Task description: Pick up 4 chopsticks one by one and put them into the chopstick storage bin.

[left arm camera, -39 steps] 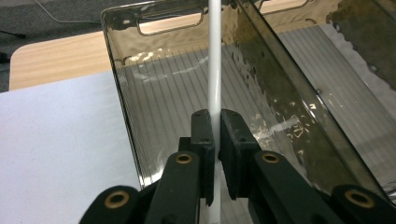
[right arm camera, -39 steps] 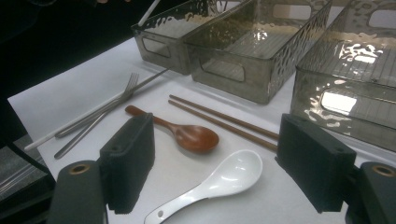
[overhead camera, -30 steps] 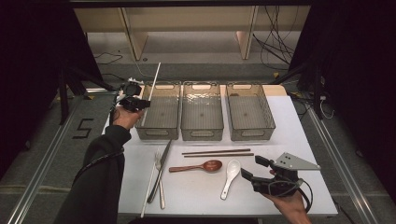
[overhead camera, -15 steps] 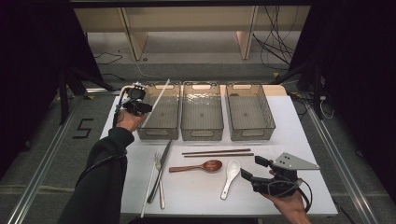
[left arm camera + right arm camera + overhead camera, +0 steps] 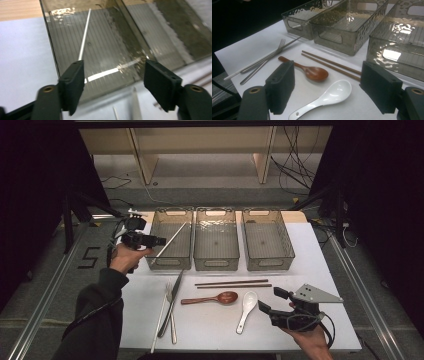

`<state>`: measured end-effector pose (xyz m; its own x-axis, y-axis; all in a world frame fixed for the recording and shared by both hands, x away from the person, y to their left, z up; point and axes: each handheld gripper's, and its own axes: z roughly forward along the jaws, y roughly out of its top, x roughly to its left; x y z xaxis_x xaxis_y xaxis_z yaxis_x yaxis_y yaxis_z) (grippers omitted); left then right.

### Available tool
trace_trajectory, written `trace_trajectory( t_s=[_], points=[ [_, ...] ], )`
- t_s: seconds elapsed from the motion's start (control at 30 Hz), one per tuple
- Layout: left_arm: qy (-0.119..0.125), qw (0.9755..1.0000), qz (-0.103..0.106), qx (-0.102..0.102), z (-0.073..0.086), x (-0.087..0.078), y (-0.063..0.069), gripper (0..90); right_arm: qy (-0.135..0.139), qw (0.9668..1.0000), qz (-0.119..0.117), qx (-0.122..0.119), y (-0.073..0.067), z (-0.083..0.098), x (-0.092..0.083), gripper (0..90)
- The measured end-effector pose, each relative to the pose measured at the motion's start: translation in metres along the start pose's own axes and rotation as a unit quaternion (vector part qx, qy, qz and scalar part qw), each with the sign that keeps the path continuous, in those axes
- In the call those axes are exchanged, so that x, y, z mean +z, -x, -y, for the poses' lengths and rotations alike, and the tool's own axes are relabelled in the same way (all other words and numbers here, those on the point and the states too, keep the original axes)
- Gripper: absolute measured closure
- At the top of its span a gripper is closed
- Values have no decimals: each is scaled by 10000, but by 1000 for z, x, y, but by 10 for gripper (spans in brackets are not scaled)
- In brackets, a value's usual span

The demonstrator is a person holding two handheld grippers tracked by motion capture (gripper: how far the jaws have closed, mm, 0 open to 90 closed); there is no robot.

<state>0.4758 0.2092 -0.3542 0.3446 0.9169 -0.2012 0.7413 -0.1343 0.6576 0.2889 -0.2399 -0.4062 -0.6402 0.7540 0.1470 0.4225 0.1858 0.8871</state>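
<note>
One white chopstick (image 5: 84, 37) lies in the left bin (image 5: 57, 65), beyond the left gripper's (image 5: 113, 80) just-opened, empty fingers (image 5: 73, 82).

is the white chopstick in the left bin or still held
In the bin. The chopstick lies slanting inside the left bin; the left gripper has just been opening, nothing between its jaws.

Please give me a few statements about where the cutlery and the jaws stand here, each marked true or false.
1. A white chopstick lies in the left bin. True.
2. The left gripper grips that chopstick. False: its jaws have just been opening and nothing is between them.
3. The white spoon sits in the right bin. False: it lies on the table by the wooden spoon.
4. The right gripper is open near the white spoon. True.
</note>
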Motion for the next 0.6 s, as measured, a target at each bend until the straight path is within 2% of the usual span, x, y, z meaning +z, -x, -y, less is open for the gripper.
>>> trace_trajectory(
  t_s=[0.13,0.23,0.37,0.47,0.6],
  points=[
    [-6,9999,-11,157,16,-14,5,292,-2,10000,8,-9,0,0,0,287],
    [-81,9998,183,89,25,-19,6,283,-24,10000,20,17,0,0,1,287],
    [-128,9994,250,211,33,-26,15,264,4,10000,7,-25,-1,-1,0,287],
    [-168,9993,125,321,39,-28,19,254,25,10000,-16,-41,-2,-1,0,287],
    [-381,9986,88,365,49,-26,23,241,16,10000,-16,-28,-1,0,-1,286]
  ],
)
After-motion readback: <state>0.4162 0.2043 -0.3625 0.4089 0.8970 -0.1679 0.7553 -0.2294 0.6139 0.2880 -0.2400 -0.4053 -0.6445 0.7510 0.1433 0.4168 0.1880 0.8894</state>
